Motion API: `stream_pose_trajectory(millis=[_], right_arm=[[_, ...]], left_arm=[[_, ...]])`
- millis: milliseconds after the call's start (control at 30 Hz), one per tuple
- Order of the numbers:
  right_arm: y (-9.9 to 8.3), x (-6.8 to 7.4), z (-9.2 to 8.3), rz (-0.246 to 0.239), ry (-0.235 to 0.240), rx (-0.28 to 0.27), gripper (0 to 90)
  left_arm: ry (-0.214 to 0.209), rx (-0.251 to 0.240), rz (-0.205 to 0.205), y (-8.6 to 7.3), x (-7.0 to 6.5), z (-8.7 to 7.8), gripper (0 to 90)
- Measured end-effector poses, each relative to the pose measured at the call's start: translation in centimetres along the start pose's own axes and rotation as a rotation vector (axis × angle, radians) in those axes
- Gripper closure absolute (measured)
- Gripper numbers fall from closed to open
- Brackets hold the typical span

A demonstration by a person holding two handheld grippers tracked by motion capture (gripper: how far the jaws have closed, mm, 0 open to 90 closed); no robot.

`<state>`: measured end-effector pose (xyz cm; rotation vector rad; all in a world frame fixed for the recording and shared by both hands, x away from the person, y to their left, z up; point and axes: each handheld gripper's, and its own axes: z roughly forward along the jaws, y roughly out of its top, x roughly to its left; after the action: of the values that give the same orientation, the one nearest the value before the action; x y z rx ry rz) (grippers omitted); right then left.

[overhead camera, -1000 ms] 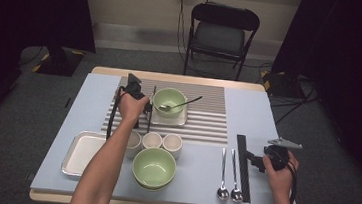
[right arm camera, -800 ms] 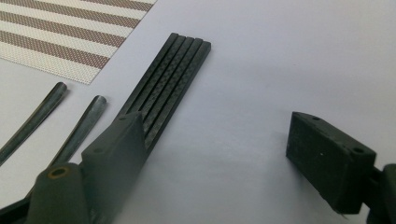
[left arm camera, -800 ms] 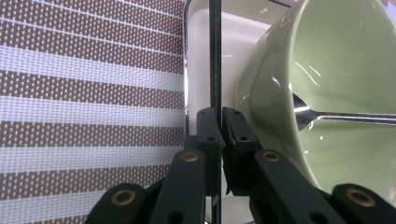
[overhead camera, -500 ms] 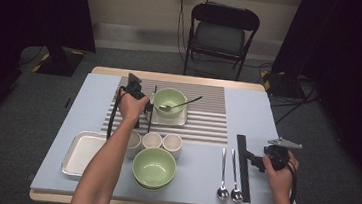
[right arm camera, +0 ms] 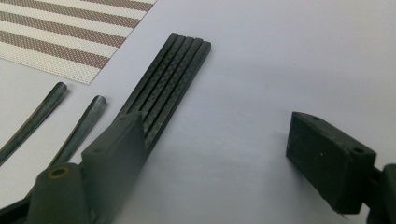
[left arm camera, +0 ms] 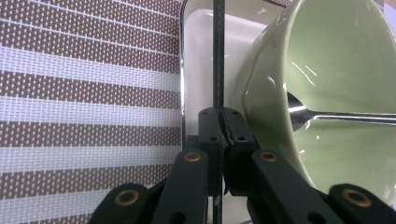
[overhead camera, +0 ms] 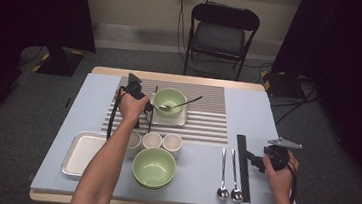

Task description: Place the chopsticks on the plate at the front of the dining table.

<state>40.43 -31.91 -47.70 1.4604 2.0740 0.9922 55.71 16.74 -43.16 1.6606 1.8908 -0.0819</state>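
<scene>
Laying a chopstick (left arm camera: 217,56) beside the green bowl (overhead camera: 169,101) near the table's (overhead camera: 258,109) far edge, left gripper (left arm camera: 223,122) clamped on it, should next release; right gripper (right arm camera: 215,154) gapes idle.

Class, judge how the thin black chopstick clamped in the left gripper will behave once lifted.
The chopstick looks straight and rigid, so probably stiff. It is thin, likely light. The left gripper pinches one narrow spot, so it may pivot or slip.
</scene>
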Motion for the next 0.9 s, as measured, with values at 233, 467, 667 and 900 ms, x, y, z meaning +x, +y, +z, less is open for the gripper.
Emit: stream_pose_trajectory(millis=[233, 467, 667, 900], right_arm=[[0.00, 0.00, 0.00, 0.000, 0.000, 0.000, 18.9], [-0.01, 0.03, 0.00, -0.001, -0.002, -0.001, 18.9], [0.00, 0.02, 0.00, -0.001, -0.001, -0.001, 18.9], [0.00, 0.01, 0.01, -0.001, -0.001, -0.001, 18.9]], left_arm=[[0.000, 0.009, 0.012, -0.23, -0.19, -0.56, 87.0], [0.002, 0.041, 0.034, -0.43, -0.46, -0.56, 86.1], [-0.010, 0.041, 0.012, -0.75, -0.08, -0.17, 86.2], [-0.021, 0.031, -0.002, -0.76, -0.10, 0.05, 86.1]])
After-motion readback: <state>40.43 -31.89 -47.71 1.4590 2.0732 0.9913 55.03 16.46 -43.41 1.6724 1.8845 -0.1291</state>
